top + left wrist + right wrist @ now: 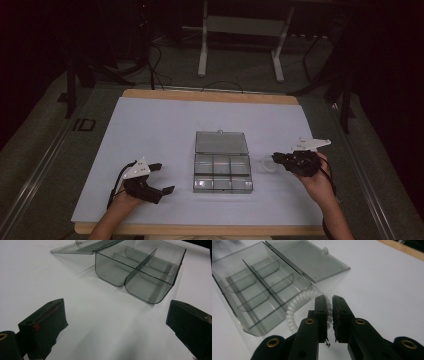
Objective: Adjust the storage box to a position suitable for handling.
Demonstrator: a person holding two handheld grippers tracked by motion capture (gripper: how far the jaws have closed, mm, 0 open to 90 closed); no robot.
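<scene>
A clear plastic compartment box (222, 172) lies mid-table with its lid (221, 142) folded flat behind it. Its compartments look empty. A clear spiral hair tie (294, 305) hangs just right of the box, and my right gripper (330, 300) is shut on its coil. From above, that gripper (276, 159) hovers by the box's right side with the hair tie (267, 164) at its tips. My left gripper (162, 177) rests left of the box, open, with nothing between its jaws. In the left gripper view, the box (140, 272) sits ahead of the open gripper (116, 315).
A white sheet (150, 125) covers the wooden table (210, 96), which ends at a bare wood strip at the front and back. A white table frame (240, 25) stands on the dark floor beyond, with cables around it.
</scene>
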